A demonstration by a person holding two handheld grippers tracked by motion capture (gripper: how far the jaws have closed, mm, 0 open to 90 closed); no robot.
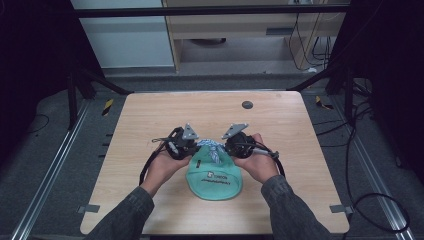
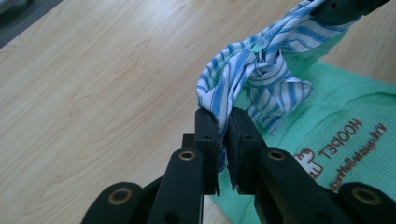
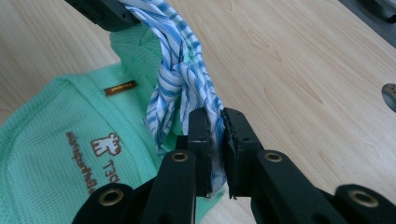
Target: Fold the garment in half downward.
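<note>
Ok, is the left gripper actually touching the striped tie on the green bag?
Touching. In the left gripper view the left gripper has both jaws shut on the striped tie, the cloth pinched between them, above the green bag.

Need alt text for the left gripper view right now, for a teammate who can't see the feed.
The left gripper is shut on one end of a knotted blue-striped cloth, lifted above a green pouch with brown lettering. The cloth's far end runs up to the right gripper at the top right. Bare wooden table lies to the left.
</note>
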